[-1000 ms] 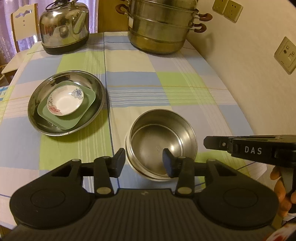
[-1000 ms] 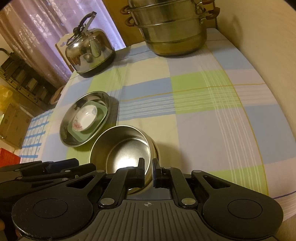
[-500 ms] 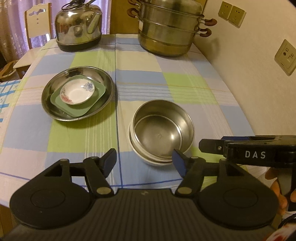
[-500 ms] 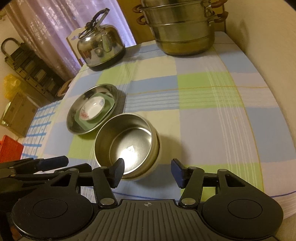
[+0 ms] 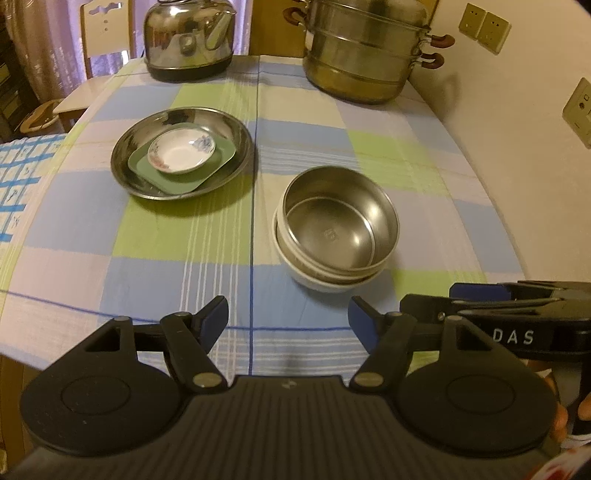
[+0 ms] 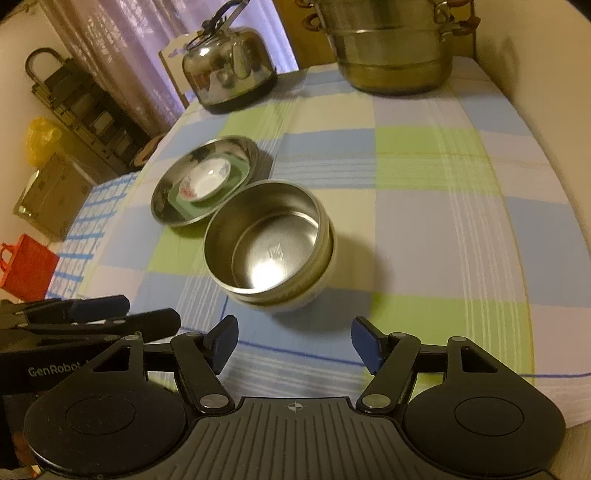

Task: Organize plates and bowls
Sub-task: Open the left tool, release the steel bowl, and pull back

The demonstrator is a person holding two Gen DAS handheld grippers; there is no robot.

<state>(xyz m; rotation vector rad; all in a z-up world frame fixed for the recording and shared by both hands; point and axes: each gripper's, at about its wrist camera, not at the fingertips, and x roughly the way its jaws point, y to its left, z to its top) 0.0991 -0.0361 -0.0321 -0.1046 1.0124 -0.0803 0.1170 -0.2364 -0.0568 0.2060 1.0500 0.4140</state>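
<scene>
A steel bowl (image 5: 338, 221) sits nested in a white bowl (image 5: 321, 282) on the checked tablecloth; the pair also shows in the right wrist view (image 6: 269, 245). To the left a wide steel plate (image 5: 229, 127) holds a green square plate (image 5: 184, 181) with a small floral dish (image 5: 181, 151) on top; this stack also shows in the right wrist view (image 6: 203, 181). My left gripper (image 5: 288, 319) is open and empty, near the table's front edge, short of the bowls. My right gripper (image 6: 293, 341) is open and empty, also short of the bowls.
A steel kettle (image 5: 188, 37) and a stacked steamer pot (image 5: 365, 55) stand at the back of the table. A wall with sockets (image 5: 484, 26) runs along the right. A chair (image 5: 103, 37) is behind the table, and a red bag (image 6: 26, 266) is on the floor at left.
The right gripper has let go of the steel bowl's rim and opened. Both grippers have opened wider and drawn back toward the table's front edge. The bowls stay nested.
</scene>
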